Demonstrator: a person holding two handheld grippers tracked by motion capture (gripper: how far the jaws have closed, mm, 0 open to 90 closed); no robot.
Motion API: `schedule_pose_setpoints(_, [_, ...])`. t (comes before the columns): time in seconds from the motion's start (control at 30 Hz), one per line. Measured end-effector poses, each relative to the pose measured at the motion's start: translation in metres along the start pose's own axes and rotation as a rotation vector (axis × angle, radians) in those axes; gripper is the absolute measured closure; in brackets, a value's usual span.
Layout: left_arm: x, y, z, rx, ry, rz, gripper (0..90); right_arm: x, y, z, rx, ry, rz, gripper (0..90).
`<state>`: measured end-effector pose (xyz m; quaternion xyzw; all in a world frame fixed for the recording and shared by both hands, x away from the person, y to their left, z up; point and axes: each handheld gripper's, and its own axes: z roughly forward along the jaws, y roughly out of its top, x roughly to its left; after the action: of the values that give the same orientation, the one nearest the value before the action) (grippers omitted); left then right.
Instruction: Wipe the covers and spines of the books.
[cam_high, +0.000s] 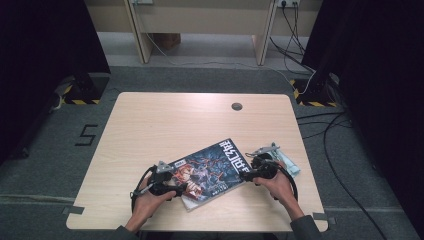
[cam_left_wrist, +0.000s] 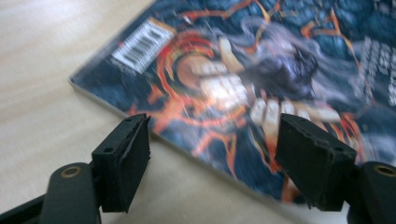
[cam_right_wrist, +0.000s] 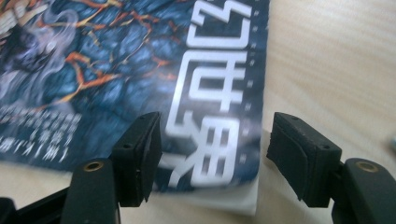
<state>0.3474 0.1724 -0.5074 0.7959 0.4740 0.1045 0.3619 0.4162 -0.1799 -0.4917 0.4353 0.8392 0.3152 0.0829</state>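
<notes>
The magazine (cam_left_wrist: 261, 79) between the 2 grippers has a glossy paper cover that catches glare ahead of the left gripper (cam_left_wrist: 212, 154). Its jaws look like matt black plastic with ridged pads. Beneath them, the table (cam_high: 165, 120) is smooth, pale wood-grain laminate.

A light wooden counter (cam_high: 150, 125) with a round cable port (cam_high: 237, 106) is set on grey carpet (cam_high: 45, 165). Black curtains (cam_high: 45, 45) are hung at both sides. Pale furniture legs (cam_high: 141, 35) and trailing cables (cam_high: 340, 150) are seen beyond, with hazard-striped bases (cam_high: 82, 95).
</notes>
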Motion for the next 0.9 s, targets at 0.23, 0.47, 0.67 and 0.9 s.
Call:
schedule_pose_setpoints(0.23, [-0.018, -0.009, -0.008, 0.011, -0.03, 0.034, 27.1, -0.002, 0.011, 0.014, -0.009, 0.003, 0.023, 34.3])
schedule_pose_setpoints(0.47, [-0.022, -0.012, -0.006, 0.02, -0.032, 0.051, 26.3, 0.004, 0.017, 0.021, -0.006, 0.001, 0.01, 31.5])
schedule_pose_setpoints(0.67, [-0.014, -0.007, -0.004, 0.017, -0.02, 0.047, 26.4, 0.008, 0.004, 0.009, 0.016, 0.034, 0.043, 31.9])
schedule_pose_setpoints(0.9, [0.0, 0.001, 0.001, 0.01, -0.005, 0.033, 27.8, 0.02, -0.015, -0.006, 0.044, 0.069, 0.024, 31.5])
